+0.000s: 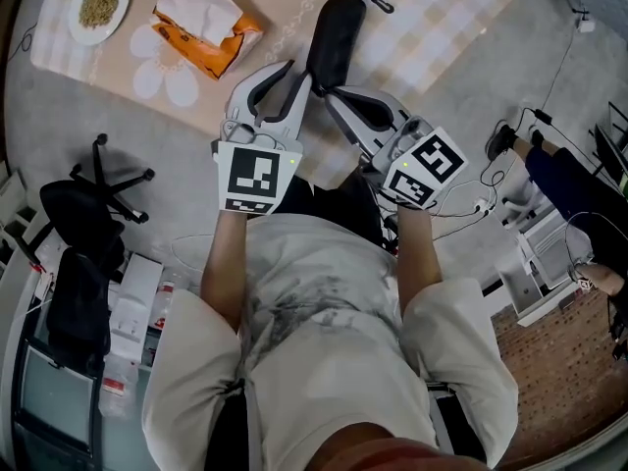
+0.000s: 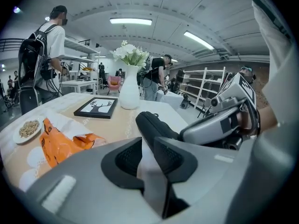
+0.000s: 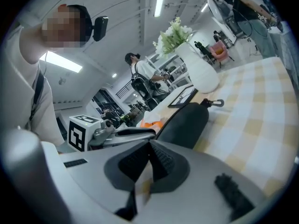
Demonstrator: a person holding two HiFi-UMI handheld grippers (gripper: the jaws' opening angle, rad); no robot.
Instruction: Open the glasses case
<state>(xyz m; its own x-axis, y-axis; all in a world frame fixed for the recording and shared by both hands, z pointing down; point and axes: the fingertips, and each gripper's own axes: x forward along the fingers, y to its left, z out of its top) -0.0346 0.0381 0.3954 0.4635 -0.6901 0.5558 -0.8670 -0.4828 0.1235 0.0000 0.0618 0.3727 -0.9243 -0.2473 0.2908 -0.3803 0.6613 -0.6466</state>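
Flanking the closed case (image 1: 334, 37), not yet opened, on the table (image 1: 446, 23).
Left gripper (image 2: 147, 148), jaws a little apart and empty, sits beside the case's near end; right gripper (image 3: 149, 148), jaws together on nothing visible, is just beside it. Next, probably: steady the case, catch its seam.

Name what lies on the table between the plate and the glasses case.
An orange bag lies between the plate and the case. The head view shows this most clearly.
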